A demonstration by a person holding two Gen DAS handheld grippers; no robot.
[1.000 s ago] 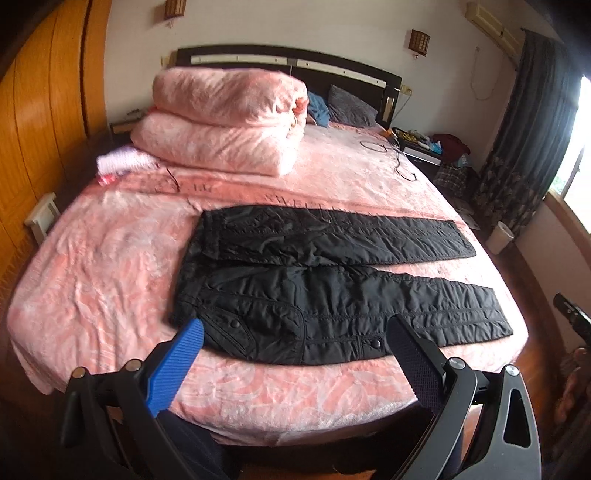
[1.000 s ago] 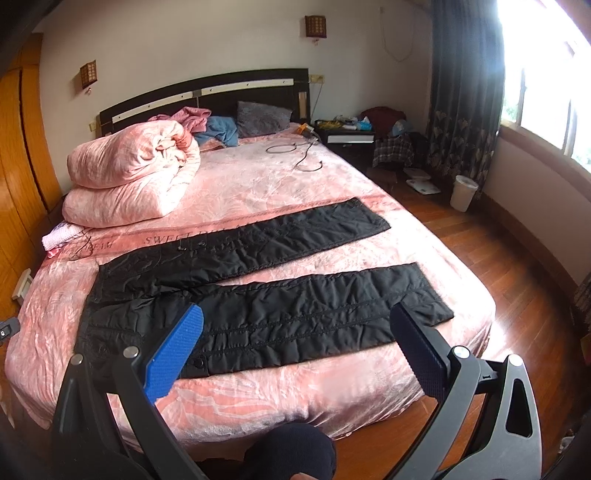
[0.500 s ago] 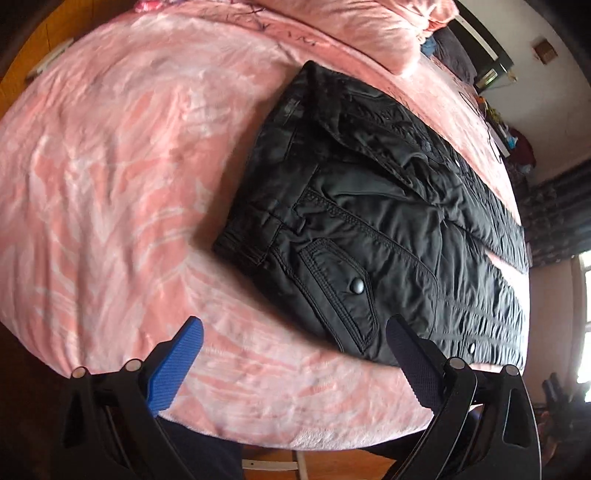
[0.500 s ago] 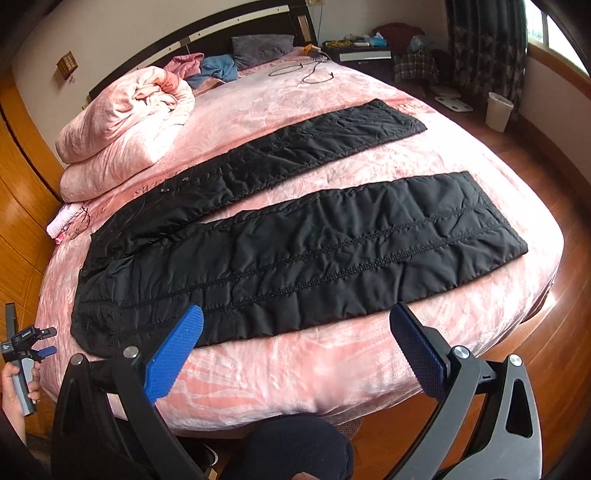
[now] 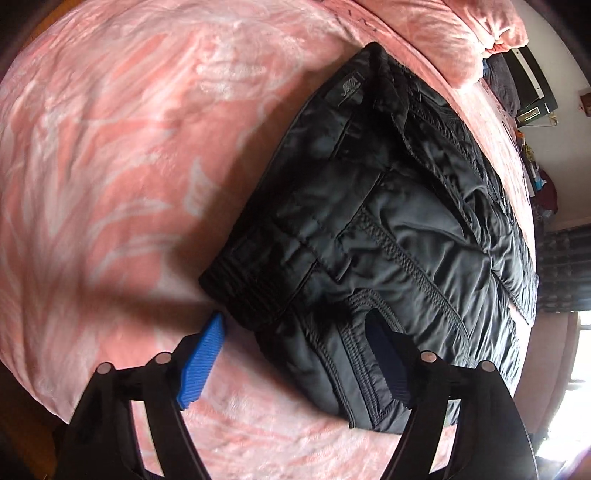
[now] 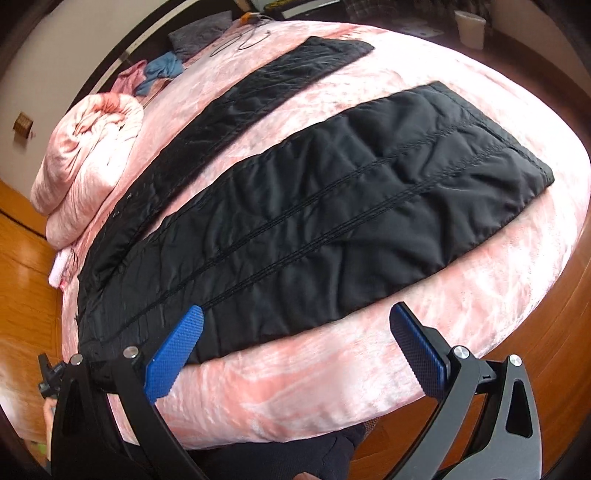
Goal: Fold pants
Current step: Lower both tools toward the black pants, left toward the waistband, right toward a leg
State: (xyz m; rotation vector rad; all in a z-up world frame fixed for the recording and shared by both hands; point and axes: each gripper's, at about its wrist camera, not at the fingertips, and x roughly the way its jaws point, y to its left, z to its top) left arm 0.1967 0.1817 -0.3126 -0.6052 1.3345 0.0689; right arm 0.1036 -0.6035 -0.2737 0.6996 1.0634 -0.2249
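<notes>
Black quilted pants (image 6: pixel 332 206) lie flat on the pink bed (image 6: pixel 295 387), legs spread apart toward the right. In the left wrist view the waistband corner and pocket (image 5: pixel 369 240) fill the frame. My left gripper (image 5: pixel 295 362) is open, straddling the near waistband corner; one blue finger (image 5: pixel 201 365) is over the bedspread, the other over the pants. My right gripper (image 6: pixel 295 354) is open and empty, just above the near edge of the near leg, around mid-leg.
A rolled pink duvet (image 6: pixel 92 155) lies at the bed's head on the left, with loose clothes (image 6: pixel 159 74) and a cable beyond. A wooden floor and a white bin (image 6: pixel 471 22) are to the right. A wooden wardrobe (image 6: pixel 22 258) stands on the left.
Both grippers have dropped down and in close to the pants. The left one has reached the waistband corner; the right one has come to the near leg's edge. Both stay open.
</notes>
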